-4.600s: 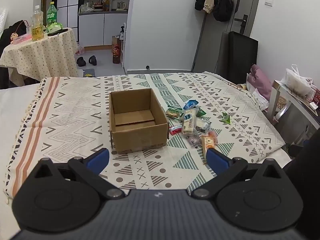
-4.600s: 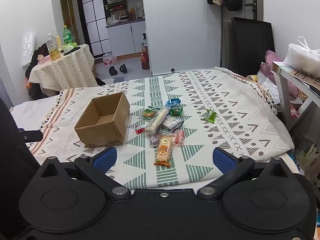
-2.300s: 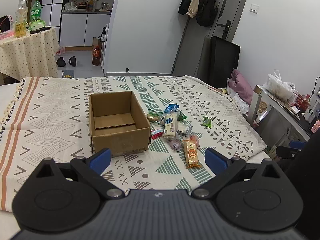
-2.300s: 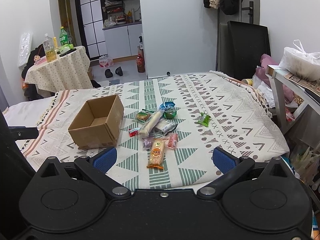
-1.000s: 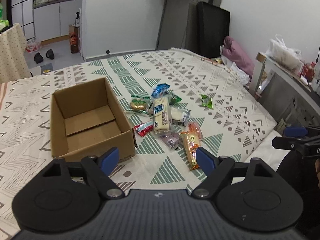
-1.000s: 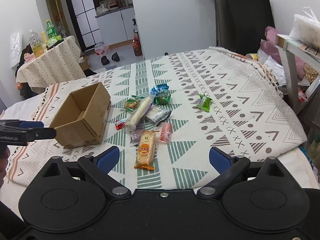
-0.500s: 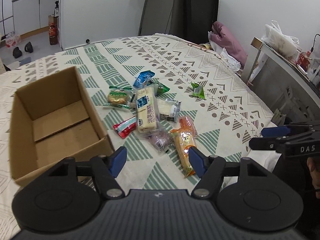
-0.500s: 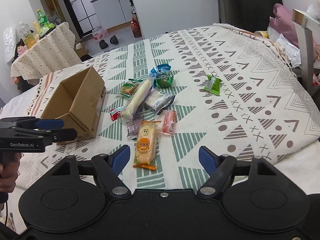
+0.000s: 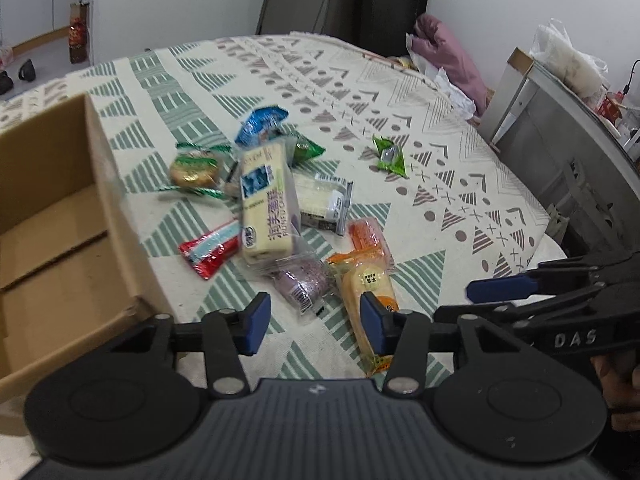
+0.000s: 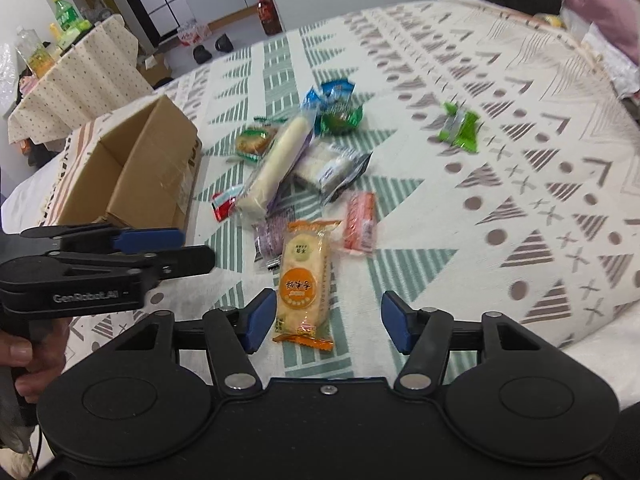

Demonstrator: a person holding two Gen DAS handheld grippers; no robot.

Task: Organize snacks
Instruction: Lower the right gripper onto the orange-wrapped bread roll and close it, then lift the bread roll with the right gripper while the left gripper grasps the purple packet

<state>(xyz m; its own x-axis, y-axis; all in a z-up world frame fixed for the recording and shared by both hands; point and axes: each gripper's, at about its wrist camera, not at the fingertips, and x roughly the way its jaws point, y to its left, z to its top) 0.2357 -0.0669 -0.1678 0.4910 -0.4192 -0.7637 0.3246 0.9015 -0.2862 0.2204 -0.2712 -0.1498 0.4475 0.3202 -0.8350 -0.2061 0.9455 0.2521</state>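
The right hand-held gripper (image 10: 328, 322) hangs low over the near edge of a patterned cloth (image 10: 500, 160), its blue-tipped jaws spread wide and empty, with the near end of an orange rice-cracker packet (image 10: 305, 280) lying between them on the cloth. The left hand-held gripper (image 9: 312, 322) is likewise empty, its jaws set moderately apart, hovering above a small purple packet (image 9: 304, 282) and the same orange packet, which lies just right of it. Each gripper shows in the other's camera, held in a hand (image 10: 28, 364) at the edge of the frame. Just beyond the orange packet the snacks lie in a loose pile: a pink-orange packet (image 10: 360, 220), a long cream-coloured cake bar (image 9: 266, 208) with blue print, a clear-wrapped white snack (image 9: 324, 202), a red and silver sachet (image 9: 210, 250), a round pastry in a green-edged wrapper (image 9: 194, 170), a blue packet (image 9: 260, 124) and a dark green one (image 10: 340, 118). A bright green sachet (image 9: 390, 156) lies apart to the right. An open cardboard box (image 9: 56, 216), with nothing inside, stands just left of the pile. Farther back are a small table (image 10: 80, 76) with bottles and a white wall.
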